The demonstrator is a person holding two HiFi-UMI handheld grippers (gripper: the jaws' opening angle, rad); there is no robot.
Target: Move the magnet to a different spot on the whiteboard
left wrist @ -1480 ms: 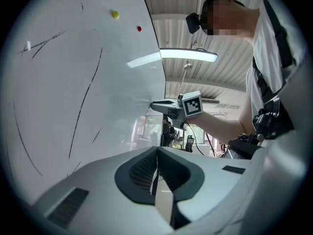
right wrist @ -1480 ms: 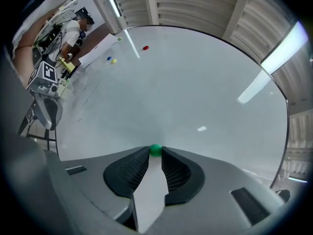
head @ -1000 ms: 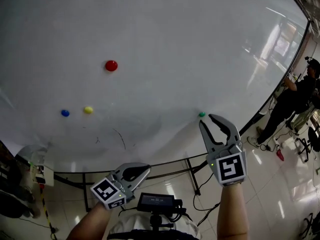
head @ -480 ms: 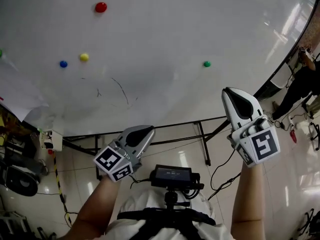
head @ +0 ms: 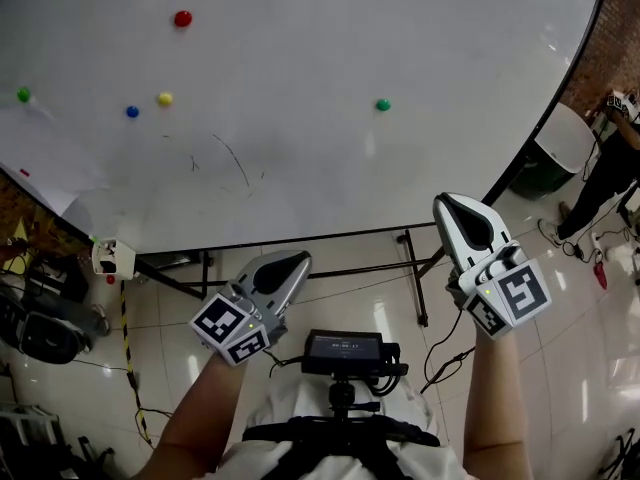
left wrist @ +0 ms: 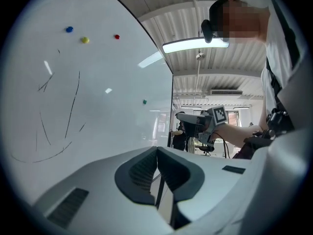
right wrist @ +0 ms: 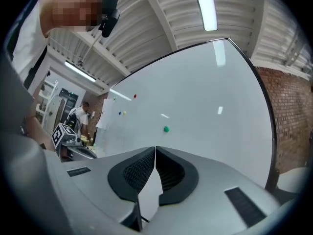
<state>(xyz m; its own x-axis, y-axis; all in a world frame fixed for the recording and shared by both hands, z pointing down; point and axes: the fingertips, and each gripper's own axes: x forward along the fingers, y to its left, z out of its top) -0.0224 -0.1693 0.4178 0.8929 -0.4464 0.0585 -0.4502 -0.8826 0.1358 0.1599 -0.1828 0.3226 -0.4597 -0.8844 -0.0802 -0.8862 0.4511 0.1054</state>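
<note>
Left gripper (left wrist: 157, 152): jaws together, empty
Whiteboard (left wrist: 112, 72): at left, pen strokes
Up high: blue magnet (left wrist: 69, 29), yellow magnet (left wrist: 85, 40), red magnet (left wrist: 116, 36)
Lower right: green magnet (left wrist: 144, 102)

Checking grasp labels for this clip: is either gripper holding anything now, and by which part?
Nothing is held. The left gripper is shut empty; the right gripper has just closed on nothing. The green magnet nearest it sits on the whiteboard.

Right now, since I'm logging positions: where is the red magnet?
In the head view the red magnet sits upper left on the whiteboard, above the yellow magnet and blue magnet.
</note>
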